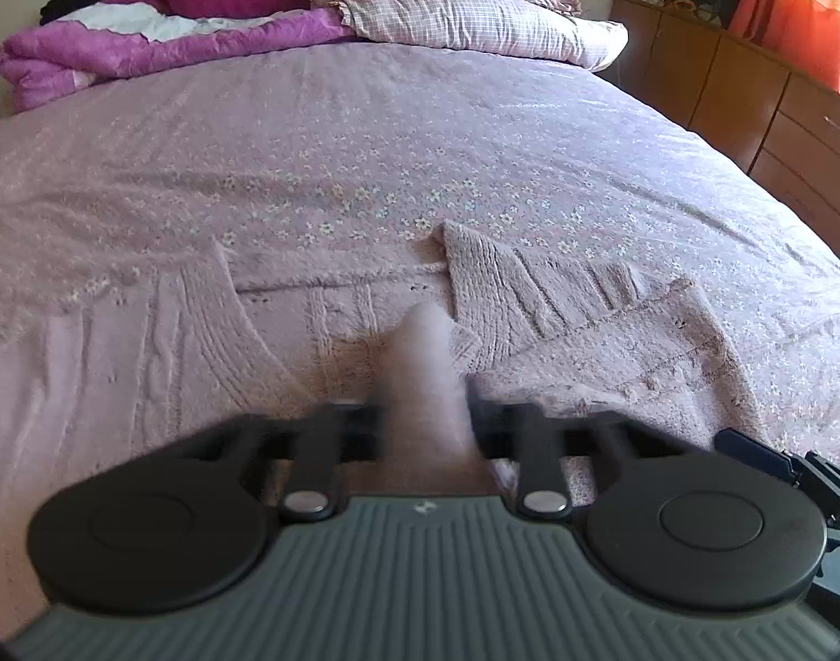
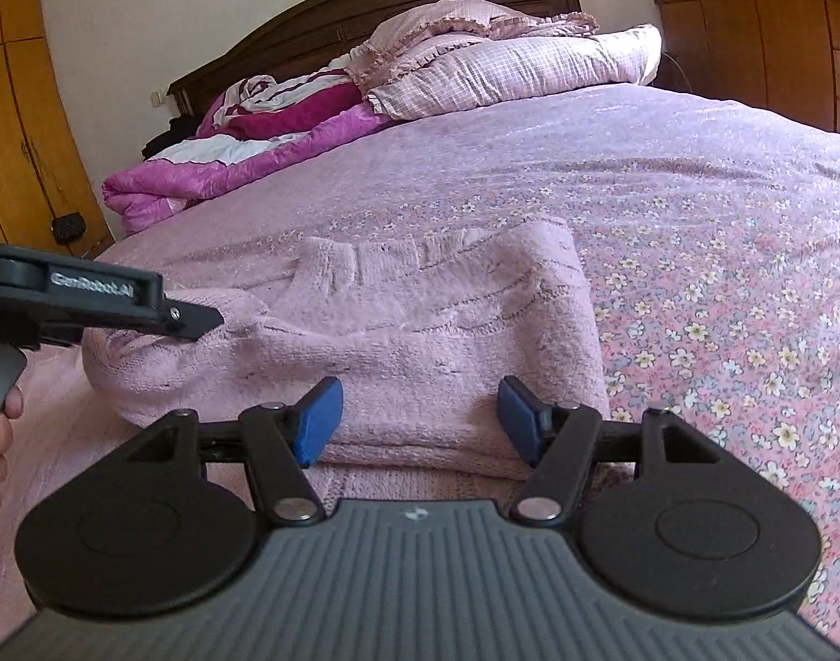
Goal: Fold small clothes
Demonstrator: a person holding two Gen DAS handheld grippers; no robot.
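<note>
A pale pink knitted sweater (image 2: 420, 330) lies on the bed, its right side folded over onto the body. In the left wrist view the sweater (image 1: 557, 297) spreads ahead, and my left gripper (image 1: 422, 413) is shut on a pinched fold of it that rises between the fingers. My left gripper also shows in the right wrist view (image 2: 199, 322), at the sweater's left edge. My right gripper (image 2: 420, 418) is open with blue pads (image 2: 320, 418), its jaws standing on either side of the folded sweater's near edge.
The pink floral bedspread (image 2: 722, 275) covers the bed. A magenta quilt (image 2: 227, 176) and checked pillows (image 2: 502, 71) lie at the headboard. Wooden cabinets (image 1: 778, 110) stand at the right, a wardrobe (image 2: 12, 110) at the left.
</note>
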